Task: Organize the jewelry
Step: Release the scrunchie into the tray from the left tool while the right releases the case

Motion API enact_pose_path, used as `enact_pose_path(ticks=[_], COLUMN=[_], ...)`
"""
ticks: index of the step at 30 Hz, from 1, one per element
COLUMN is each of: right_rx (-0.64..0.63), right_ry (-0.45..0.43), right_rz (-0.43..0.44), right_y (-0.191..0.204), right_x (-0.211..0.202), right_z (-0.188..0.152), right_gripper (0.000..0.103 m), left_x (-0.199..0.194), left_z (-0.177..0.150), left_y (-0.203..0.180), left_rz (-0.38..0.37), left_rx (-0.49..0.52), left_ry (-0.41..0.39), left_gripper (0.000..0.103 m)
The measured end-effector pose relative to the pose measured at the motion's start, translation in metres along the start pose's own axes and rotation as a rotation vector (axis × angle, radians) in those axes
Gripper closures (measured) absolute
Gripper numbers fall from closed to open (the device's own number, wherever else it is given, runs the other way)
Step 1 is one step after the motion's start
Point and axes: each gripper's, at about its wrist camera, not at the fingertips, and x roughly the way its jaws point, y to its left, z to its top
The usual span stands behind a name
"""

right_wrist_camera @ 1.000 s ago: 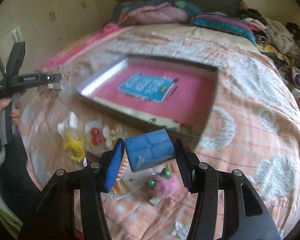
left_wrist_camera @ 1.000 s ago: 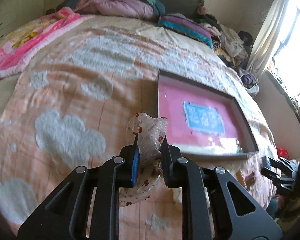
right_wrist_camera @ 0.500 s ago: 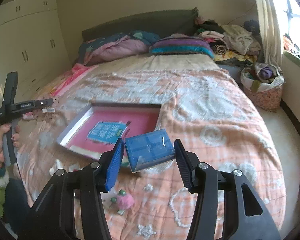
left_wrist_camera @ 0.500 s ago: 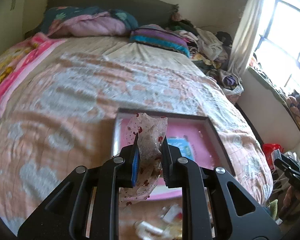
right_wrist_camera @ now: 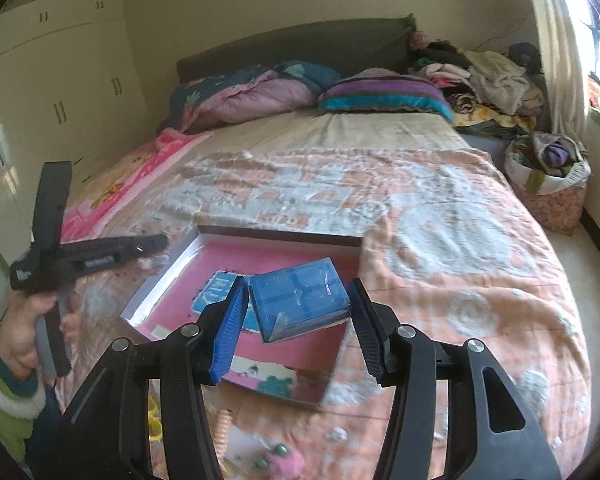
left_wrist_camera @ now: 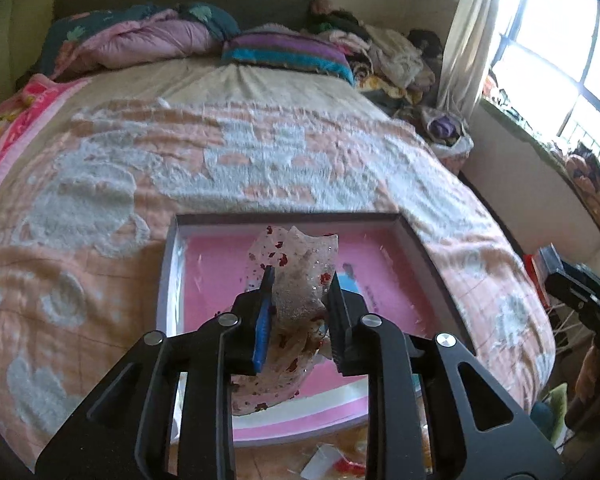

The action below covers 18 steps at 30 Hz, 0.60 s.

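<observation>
One big bed (left_wrist_camera: 228,168) is seen, covered by an orange and white blanket (right_wrist_camera: 440,240). Pillows (right_wrist_camera: 380,94) and folded clothes (right_wrist_camera: 496,76) are piled at its far end. White cupboards (right_wrist_camera: 40,92) are seen on one side of the room and a bright window (left_wrist_camera: 556,48) on the other.

One flat tray (left_wrist_camera: 172,264) with a pink floor is laid on the blanket. Two grippers are held over it. A clear little bag (left_wrist_camera: 296,280) with red spots is kept between the jaws of the left gripper (left_wrist_camera: 300,292), and these jaws are opening a little. The bag is stood up tall, its long side pointing up and away. One blue box (right_wrist_camera: 300,300) is squeezed in the half-wide jaws of the right gripper (right_wrist_camera: 298,308), tipped, with its long side running across from jaw to jaw. Small loose trinkets (right_wrist_camera: 276,454) are scattered on the blanket near the tray's near edge.
</observation>
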Motion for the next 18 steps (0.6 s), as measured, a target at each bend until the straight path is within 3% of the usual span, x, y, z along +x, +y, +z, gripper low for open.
enact_pose_path(ticks=[5, 10, 18], right_rx=[-0.017, -0.032, -0.009], right_ry=[0.059, 0.115, 0.221], right_rz=[0.021, 0.016, -0.021], right_y=[0.018, 0.028, 0.029], right_x=[0.036, 0.063, 0.106], right_z=[0.0, -0.008, -0.033], right_gripper=[0.053, 0.053, 0.053], left_x=[0.016, 0.025, 0.027], left_z=[-0.01, -0.02, -0.032], left_y=[0.007, 0.014, 0.023], left_rz=[0.002, 0.024, 0.07], left_rx=[-0.003, -0.014, -0.016], left_ry=[0.035, 0.061, 0.087], left_gripper=[0.084, 0.072, 0.036])
